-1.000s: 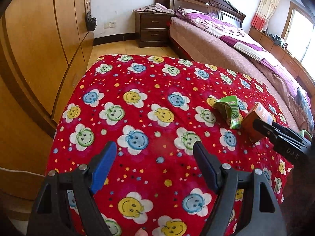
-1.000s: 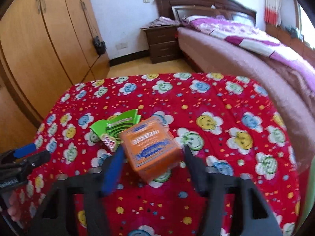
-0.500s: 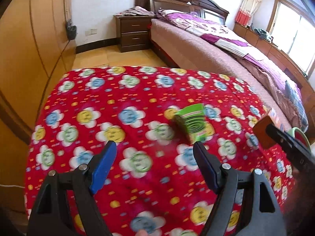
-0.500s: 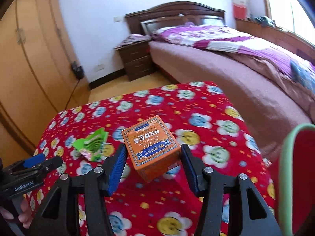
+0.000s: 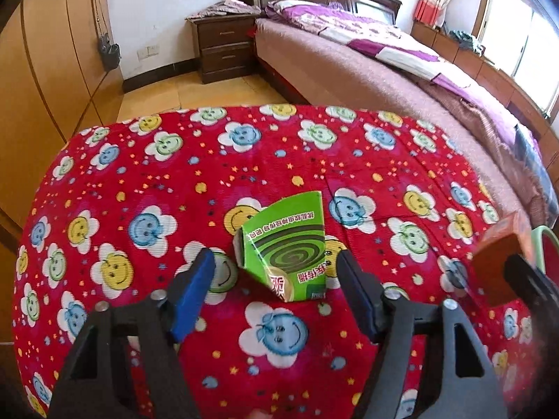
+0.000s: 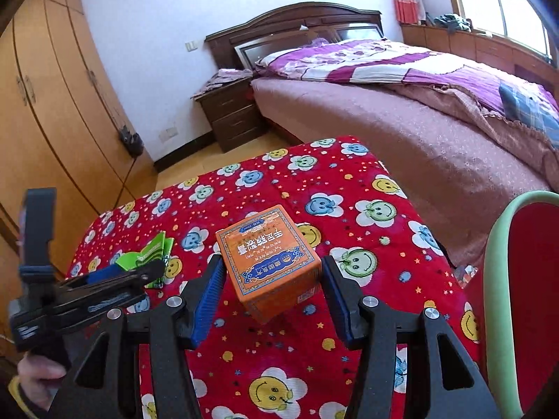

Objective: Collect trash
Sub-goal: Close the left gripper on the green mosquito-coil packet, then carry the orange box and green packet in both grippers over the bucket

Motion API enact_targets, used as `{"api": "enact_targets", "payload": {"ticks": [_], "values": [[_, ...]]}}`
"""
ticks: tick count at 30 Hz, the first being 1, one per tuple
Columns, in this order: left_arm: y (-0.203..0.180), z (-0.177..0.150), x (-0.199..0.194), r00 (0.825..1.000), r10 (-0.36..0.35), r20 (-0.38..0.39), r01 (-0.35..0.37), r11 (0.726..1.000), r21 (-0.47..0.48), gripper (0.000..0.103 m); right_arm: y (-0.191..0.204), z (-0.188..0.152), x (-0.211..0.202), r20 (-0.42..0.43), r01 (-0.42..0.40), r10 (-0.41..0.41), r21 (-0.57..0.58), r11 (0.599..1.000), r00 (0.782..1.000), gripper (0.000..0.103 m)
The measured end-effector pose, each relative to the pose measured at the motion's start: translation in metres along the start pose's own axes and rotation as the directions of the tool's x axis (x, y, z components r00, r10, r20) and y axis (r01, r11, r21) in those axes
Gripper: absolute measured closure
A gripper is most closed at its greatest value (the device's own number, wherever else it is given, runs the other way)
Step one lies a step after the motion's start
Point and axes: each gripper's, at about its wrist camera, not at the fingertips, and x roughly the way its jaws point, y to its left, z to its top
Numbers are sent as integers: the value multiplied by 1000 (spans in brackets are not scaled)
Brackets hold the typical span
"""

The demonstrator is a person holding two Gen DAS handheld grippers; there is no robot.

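In the left wrist view, the left gripper (image 5: pixel 276 279) was seen tilted down over a table covered by a red cloth (image 5: pixel 146 174) printed with smiling flowers. A flattened green carton (image 5: pixel 286 248), marked with a dark spiral, lay on the cloth in the near half of the table, towards its right side. It sat between the two blue-padded fingers (image 5: pixel 192 289), whose jaws were closing; gaps were still visible on both sides of the carton, so nothing was yet gripped. At the right edge of the table, an orange box (image 5: pixel 499 258) was partly seen, carried by the right gripper, with a pale green rim (image 5: pixel 548 241) just behind it. A bed (image 5: pixel 401 76) and a dark nightstand (image 5: pixel 223 45) were seen beyond the table's far edge, and wooden wardrobe doors (image 5: pixel 52 70) to the left.

In the right wrist view, the right gripper (image 6: pixel 272 286) was clenched on the orange box (image 6: pixel 269 258), which was pressed between both blue pads and held clear above the cloth (image 6: pixel 314 181), near the table's right edge. The green carton (image 6: pixel 146 258) was seen towards the table's left side, partly hidden by the left gripper (image 6: pixel 115 279), which was held by a hand (image 6: pixel 38 373) at the lower left. A red bin with a pale green rim (image 6: pixel 496 279) stood just beside the table's right edge.
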Motion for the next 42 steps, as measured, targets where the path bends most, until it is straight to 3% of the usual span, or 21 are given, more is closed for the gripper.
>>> {"api": "enact_targets", "payload": {"ticks": [1, 3, 9, 16, 27, 36, 42], "values": [[-1, -1, 2, 1000, 15, 6, -15, 1000, 5, 38, -2, 0, -1, -1, -4, 4, 5, 1000, 1000, 46], [-7, -1, 2, 999, 27, 34, -28, 999, 39, 57, -3, 0, -2, -3, -13, 13, 13, 1000, 1000, 46], [-8, -8, -4, 999, -14, 43, 12, 999, 48, 58, -3, 1, -11, 4, -19, 19, 20, 1000, 1000, 46], [-9, -28, -40, 994, -79, 80, 74, 995, 60, 58, -7, -1, -39, 27, -19, 18, 39, 999, 999, 46], [-31, -57, -103, 971, -192, 143, 178, 978, 105, 58, -23, -24, -100, 84, 6, -14, 94, 996, 996, 46], [-53, -78, -143, 945, -291, 148, 273, 953, 130, 58, -59, -50, -152, 122, 85, -107, 172, 981, 987, 46], [-73, -90, -161, 936, -315, 157, 291, 943, 163, 58, -100, -68, -176, 129, 160, -198, 262, 952, 972, 46]]}}
